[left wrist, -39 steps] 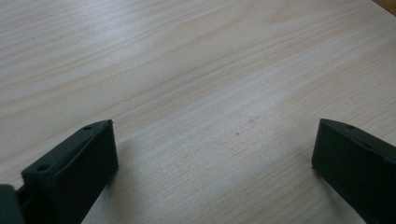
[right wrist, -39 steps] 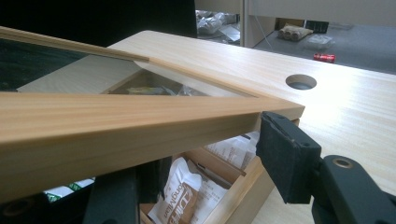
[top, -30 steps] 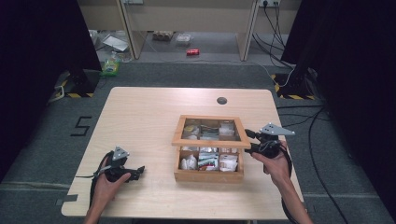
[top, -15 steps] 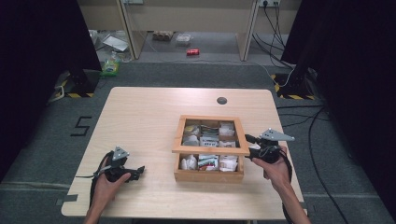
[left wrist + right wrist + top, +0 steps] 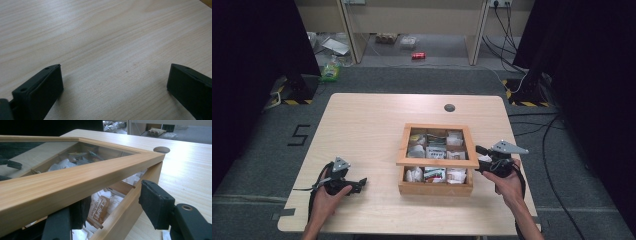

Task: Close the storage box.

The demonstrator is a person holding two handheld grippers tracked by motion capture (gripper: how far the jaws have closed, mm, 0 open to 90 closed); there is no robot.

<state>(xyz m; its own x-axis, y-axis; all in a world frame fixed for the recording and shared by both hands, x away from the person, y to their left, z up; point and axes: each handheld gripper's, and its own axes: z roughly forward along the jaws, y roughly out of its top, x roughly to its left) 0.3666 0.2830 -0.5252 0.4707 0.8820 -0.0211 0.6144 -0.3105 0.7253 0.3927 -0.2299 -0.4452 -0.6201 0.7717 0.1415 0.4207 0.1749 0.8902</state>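
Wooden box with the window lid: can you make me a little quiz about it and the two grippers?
1. True or false: the glass-paned lid lies shut flat on the wooden box.
2. Which gripper is at the box? A: the left gripper. B: the right gripper.
3. Fill in: the left gripper rests on the table with its jaws ___.

Key: 1 false, the lid stands raised above the box wall, with packets showing under it. 2 B. 3 open.
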